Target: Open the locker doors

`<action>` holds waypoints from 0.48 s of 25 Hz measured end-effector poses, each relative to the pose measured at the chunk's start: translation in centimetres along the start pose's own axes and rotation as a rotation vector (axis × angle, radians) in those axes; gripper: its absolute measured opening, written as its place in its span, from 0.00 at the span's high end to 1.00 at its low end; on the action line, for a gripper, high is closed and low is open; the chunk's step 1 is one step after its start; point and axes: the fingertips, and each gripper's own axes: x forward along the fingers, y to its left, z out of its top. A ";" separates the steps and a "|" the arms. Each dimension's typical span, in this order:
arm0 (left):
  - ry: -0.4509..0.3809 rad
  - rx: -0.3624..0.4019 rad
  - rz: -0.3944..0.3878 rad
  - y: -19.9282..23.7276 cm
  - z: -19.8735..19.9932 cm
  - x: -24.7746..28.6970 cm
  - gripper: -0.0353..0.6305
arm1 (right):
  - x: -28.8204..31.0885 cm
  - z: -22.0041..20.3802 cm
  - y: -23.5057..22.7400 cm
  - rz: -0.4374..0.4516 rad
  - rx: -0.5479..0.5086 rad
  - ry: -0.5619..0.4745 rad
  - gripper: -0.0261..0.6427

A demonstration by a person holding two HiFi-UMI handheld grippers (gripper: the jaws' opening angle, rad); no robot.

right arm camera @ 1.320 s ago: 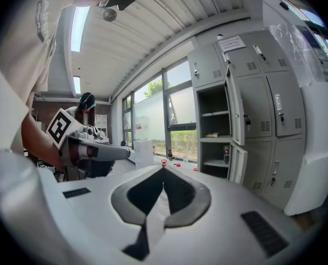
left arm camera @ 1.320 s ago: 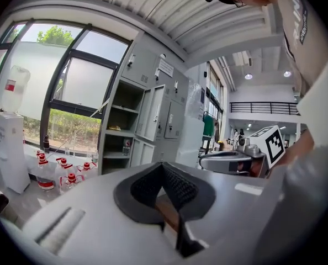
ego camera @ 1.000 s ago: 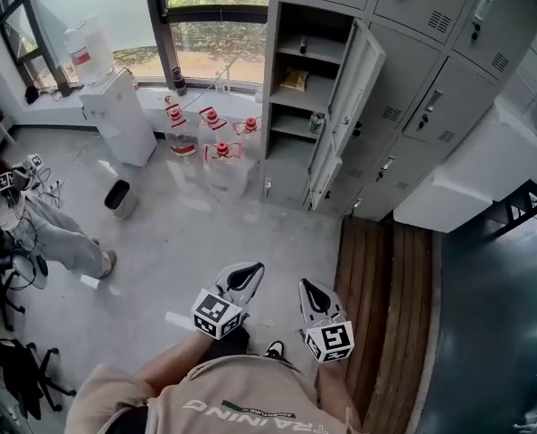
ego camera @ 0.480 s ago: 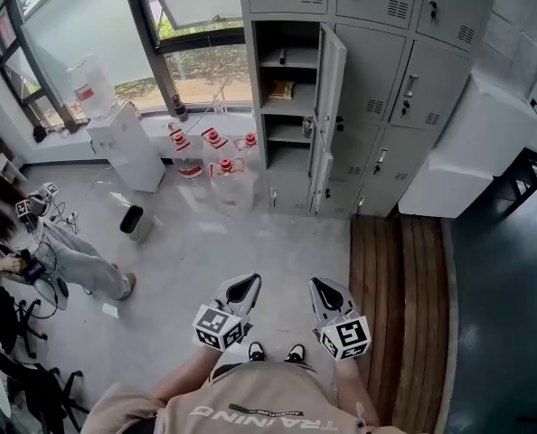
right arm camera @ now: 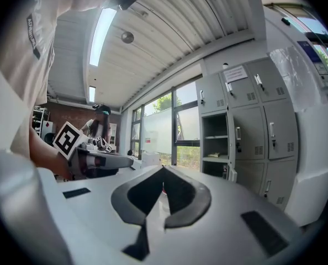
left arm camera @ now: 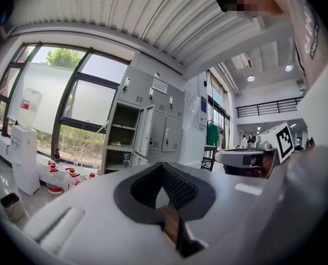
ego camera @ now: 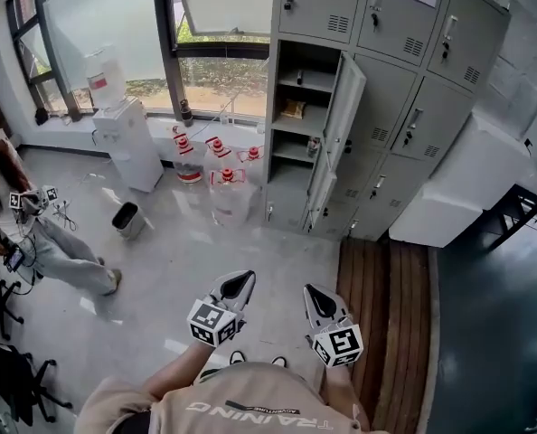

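Note:
A grey bank of lockers [ego camera: 404, 89] stands at the far right of the head view. One tall locker [ego camera: 297, 143] is open, its door [ego camera: 339, 129] swung out to the right, and small items sit on its shelves. The neighbouring doors [ego camera: 390, 107] and the upper doors [ego camera: 315, 3] are closed. My left gripper [ego camera: 247, 278] and right gripper [ego camera: 308, 290] hang side by side low before the person's body, well short of the lockers. Both are shut on nothing. The left gripper view shows the open locker [left arm camera: 122, 139], and so does the right gripper view [right arm camera: 215, 145].
A water dispenser [ego camera: 124, 143] and several water jugs [ego camera: 216, 165] stand under the window, with a small bin [ego camera: 127, 217] nearby. A seated person [ego camera: 56, 251] is at the left. A white cabinet [ego camera: 472, 188] juts out right of the lockers, above a wooden floor strip [ego camera: 386, 306].
The head view has swung and shifted a little, so the lockers sit differently in frame. Both grippers stay low, side by side and shut.

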 end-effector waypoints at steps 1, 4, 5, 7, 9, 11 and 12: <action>0.005 -0.002 -0.002 0.0 -0.1 -0.2 0.94 | 0.1 0.0 0.1 -0.003 0.006 -0.002 0.94; 0.017 0.001 -0.012 -0.1 -0.3 -0.6 0.94 | 0.1 -0.2 0.6 -0.001 0.022 0.000 0.94; 0.019 0.002 -0.014 -0.1 -0.2 -0.6 0.94 | 0.3 -0.2 0.7 0.003 0.019 0.004 0.94; 0.019 0.006 -0.016 0.1 -0.1 -0.5 0.94 | 0.4 -0.3 0.9 0.009 0.014 0.010 0.94; 0.019 0.004 -0.016 0.0 -0.3 -0.5 0.94 | 0.3 -0.4 1.0 0.013 0.016 0.013 0.94; 0.023 0.003 -0.023 -0.2 -0.6 -0.5 0.94 | 0.0 -0.8 1.1 0.012 0.019 0.019 0.94; 0.026 0.004 -0.028 -0.4 -0.7 -0.5 0.94 | -0.2 -0.9 1.0 0.011 0.021 0.022 0.94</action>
